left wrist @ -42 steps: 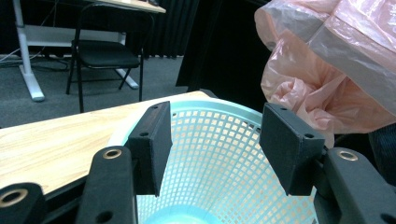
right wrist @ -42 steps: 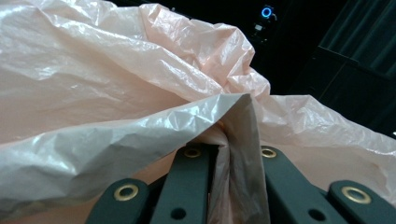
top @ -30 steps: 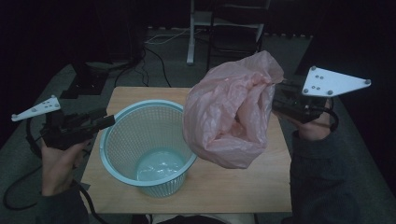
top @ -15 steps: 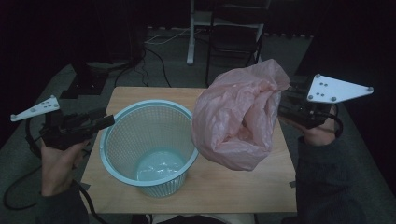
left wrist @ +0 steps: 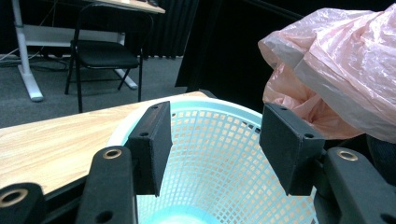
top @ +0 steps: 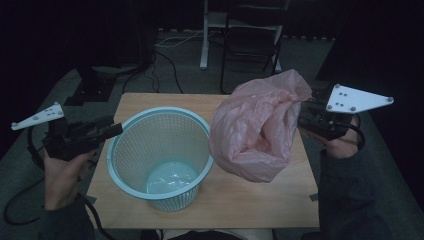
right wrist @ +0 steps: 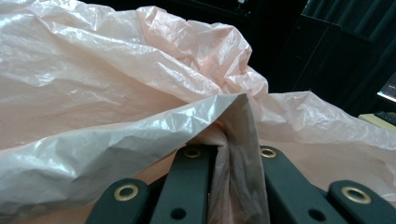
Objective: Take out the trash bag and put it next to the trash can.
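Right gripper (top: 303, 116) clamped on pink bag (top: 260, 131) rim, now carried lower and farther right than a second ago, bag hanging off its fingertips beside basket (top: 161, 156), left gripper (top: 116, 131) gaping at basket rim, so lining not yet started.

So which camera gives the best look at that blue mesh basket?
The high view: it shows the whole basket, rim to floor, standing upright on the table beside the pink bag. The left gripper view looks between the open left claw at only part of the rim and mesh wall. The right gripper view looks at pink plastic instead.
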`<state>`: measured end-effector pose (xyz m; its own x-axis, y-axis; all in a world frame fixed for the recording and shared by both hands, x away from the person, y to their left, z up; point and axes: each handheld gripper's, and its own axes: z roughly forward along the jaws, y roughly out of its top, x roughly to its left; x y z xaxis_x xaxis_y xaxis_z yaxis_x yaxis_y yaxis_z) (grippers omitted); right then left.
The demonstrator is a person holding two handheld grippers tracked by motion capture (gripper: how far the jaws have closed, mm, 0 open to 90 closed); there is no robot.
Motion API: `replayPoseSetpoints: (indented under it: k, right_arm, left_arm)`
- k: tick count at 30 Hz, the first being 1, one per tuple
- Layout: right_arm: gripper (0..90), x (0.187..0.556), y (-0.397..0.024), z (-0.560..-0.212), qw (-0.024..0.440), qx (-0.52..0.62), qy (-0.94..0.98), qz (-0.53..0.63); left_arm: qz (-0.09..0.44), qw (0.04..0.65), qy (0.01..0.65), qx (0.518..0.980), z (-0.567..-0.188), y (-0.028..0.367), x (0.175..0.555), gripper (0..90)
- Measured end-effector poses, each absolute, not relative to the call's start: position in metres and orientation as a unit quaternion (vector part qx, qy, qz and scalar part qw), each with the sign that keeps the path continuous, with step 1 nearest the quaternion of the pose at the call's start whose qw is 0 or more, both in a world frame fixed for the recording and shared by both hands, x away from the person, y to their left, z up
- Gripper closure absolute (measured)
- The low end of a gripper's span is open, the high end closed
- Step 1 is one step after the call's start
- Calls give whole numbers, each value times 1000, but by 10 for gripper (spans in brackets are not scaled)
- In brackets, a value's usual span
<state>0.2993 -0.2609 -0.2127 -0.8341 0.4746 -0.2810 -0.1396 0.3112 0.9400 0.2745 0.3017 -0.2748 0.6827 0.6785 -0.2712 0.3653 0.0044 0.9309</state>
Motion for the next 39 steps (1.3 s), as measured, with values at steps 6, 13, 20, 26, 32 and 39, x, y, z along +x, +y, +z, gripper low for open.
replayPoseSetpoints:
  k: [6,13,20,26,32,39]
  right_arm:
    - [887,301,-265,-215,267,114,764,576]
    - [887,301,-269,-220,266,121,764,575]
    - [887,305,-267,-227,259,126,768,572]
    - [887,307,-268,-231,256,128,770,571]
    - [887,307,-269,-234,254,130,770,570]
    - [887,309,-269,-238,250,134,772,569]
  left_arm:
    - [130,600,376,694,-275,302,274,440]
    - [131,600,376,694,-274,301,274,441]
    - [130,600,376,694,-275,301,274,441]
    - [130,600,376,695,-275,301,274,441]
    - [129,600,376,695,-275,301,274,441]
    - [130,599,376,695,-275,301,274,441]
